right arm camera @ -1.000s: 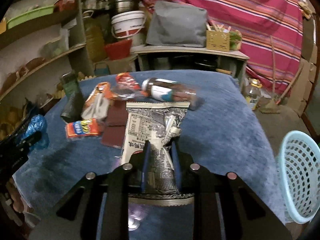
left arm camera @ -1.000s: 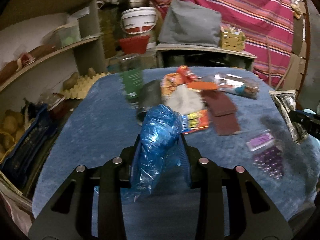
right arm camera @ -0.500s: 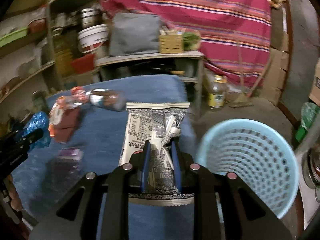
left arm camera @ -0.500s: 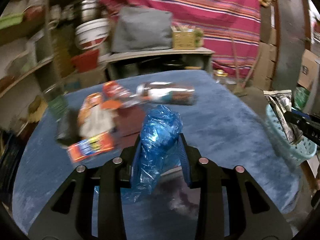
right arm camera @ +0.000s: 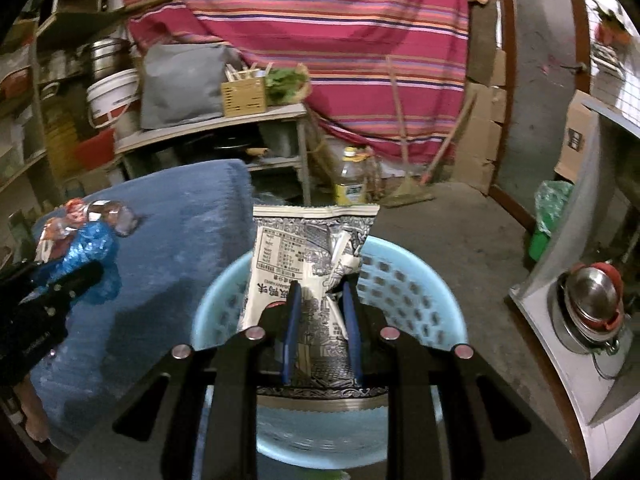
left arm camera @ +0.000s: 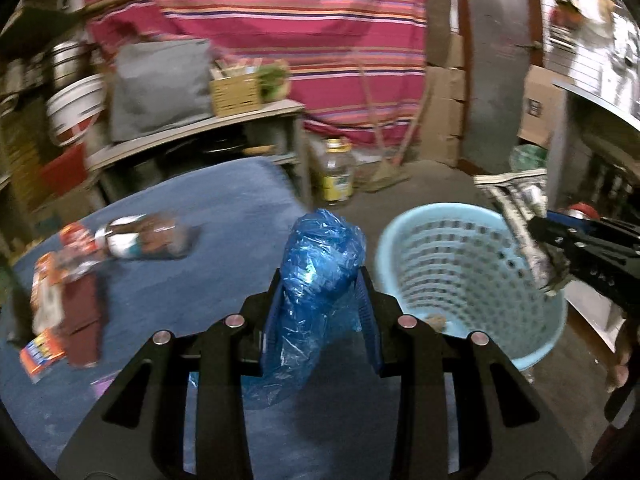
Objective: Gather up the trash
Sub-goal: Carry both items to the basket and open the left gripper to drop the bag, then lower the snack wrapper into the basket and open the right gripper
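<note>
Left gripper (left arm camera: pixel 320 280) pinches one crumpled translucent blue plastic bag (left arm camera: pixel 316 276), jaws partway closed on it. Right gripper (right arm camera: pixel 320 312) is clamped narrowly on one silver printed snack packet (right arm camera: pixel 308 256), directly above one pale blue perforated basket (right arm camera: pixel 412 296), itself right of the left gripper.
</note>
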